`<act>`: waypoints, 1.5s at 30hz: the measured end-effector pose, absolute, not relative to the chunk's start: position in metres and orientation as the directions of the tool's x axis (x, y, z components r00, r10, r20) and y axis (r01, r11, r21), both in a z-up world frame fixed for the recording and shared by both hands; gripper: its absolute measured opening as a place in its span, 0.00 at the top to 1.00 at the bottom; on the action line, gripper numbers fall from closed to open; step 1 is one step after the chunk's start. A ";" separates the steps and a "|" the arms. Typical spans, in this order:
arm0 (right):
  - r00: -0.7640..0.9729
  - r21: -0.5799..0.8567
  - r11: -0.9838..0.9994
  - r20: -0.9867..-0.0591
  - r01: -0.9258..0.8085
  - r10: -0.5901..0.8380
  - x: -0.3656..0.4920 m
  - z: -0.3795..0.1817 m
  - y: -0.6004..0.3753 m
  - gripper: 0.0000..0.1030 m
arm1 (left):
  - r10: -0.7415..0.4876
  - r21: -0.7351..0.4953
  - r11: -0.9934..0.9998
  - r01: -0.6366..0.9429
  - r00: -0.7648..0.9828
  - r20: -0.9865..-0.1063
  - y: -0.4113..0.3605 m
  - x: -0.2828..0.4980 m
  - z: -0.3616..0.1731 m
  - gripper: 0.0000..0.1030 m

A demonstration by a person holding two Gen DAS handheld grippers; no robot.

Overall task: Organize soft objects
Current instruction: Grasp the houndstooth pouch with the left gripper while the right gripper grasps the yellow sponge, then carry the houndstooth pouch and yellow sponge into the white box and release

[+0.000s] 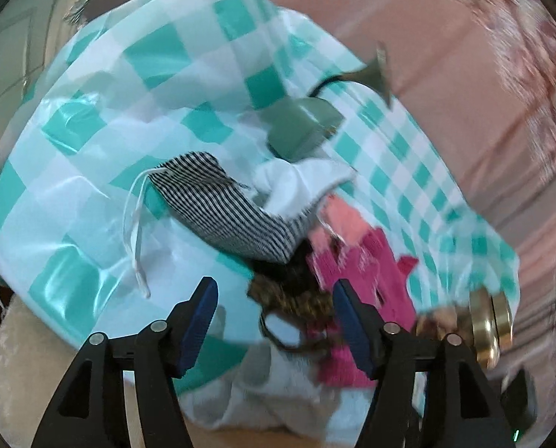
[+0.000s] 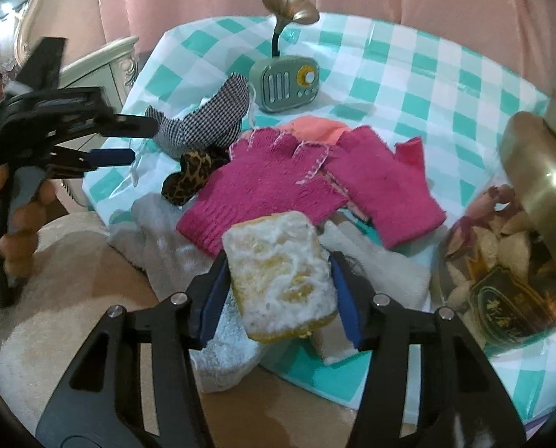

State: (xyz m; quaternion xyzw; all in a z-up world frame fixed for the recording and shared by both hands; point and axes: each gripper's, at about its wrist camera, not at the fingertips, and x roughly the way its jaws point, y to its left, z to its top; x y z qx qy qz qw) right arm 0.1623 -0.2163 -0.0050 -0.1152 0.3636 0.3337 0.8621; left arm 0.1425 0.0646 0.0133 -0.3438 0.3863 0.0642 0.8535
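Observation:
My right gripper [image 2: 278, 283] is shut on a yellow-white sponge [image 2: 280, 274] and holds it over the near edge of the table. Two pink gloves [image 2: 263, 186] lie behind it, with a leopard scrunchie [image 2: 190, 179], a checked cloth pouch [image 2: 203, 119] and white towels [image 2: 188, 254]. My left gripper [image 1: 274, 321] is open and empty above the scrunchie [image 1: 293, 291], next to the pink gloves [image 1: 356, 272] and a striped pouch [image 1: 225, 209]. It also shows at the left of the right wrist view [image 2: 132, 140].
A round table with a teal checked cloth [image 2: 427, 86] carries a green radio with a brass horn [image 2: 283, 82] and a glass jar with a gold lid [image 2: 520, 246]. Pink curtains hang behind. A beige cushion [image 2: 54, 268] sits below the table edge.

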 end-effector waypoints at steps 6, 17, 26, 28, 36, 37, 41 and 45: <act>0.553 0.062 0.776 -0.666 -0.627 0.500 0.161 0.000 -0.227 0.45 | -0.088 -0.502 0.736 -0.454 0.672 -0.736 0.073 0.173 0.005 0.23; 0.544 0.090 0.784 -0.672 -0.614 0.503 0.167 -0.005 -0.232 0.45 | -0.029 -0.424 0.758 -0.495 0.623 -0.781 0.075 0.213 -0.014 0.29; 0.542 0.094 0.786 -0.675 -0.611 0.501 0.168 -0.006 -0.232 0.45 | -0.014 -0.401 0.801 -0.444 0.656 -0.754 0.070 0.207 -0.007 0.81; 0.544 0.091 0.787 -0.673 -0.611 0.500 0.168 -0.006 -0.232 0.45 | -0.023 -0.426 0.790 -0.442 0.673 -0.740 0.073 0.201 -0.005 0.82; 0.571 0.072 0.794 -0.656 -0.604 0.493 0.159 0.001 -0.234 0.45 | -0.028 -0.500 0.758 -0.419 0.744 -0.667 0.075 0.165 0.011 0.82; 0.575 0.071 0.796 -0.653 -0.601 0.493 0.157 0.002 -0.235 0.45 | -0.027 -0.505 0.759 -0.412 0.754 -0.656 0.074 0.160 0.015 0.82; 0.586 0.080 0.806 -0.645 -0.587 0.491 0.151 0.007 -0.241 0.45 | -0.028 -0.528 0.759 -0.381 0.791 -0.611 0.064 0.137 0.027 0.82; 0.595 0.088 0.814 -0.639 -0.574 0.488 0.144 0.011 -0.247 0.45 | -0.042 -0.545 0.761 -0.352 0.812 -0.582 0.051 0.115 0.033 0.82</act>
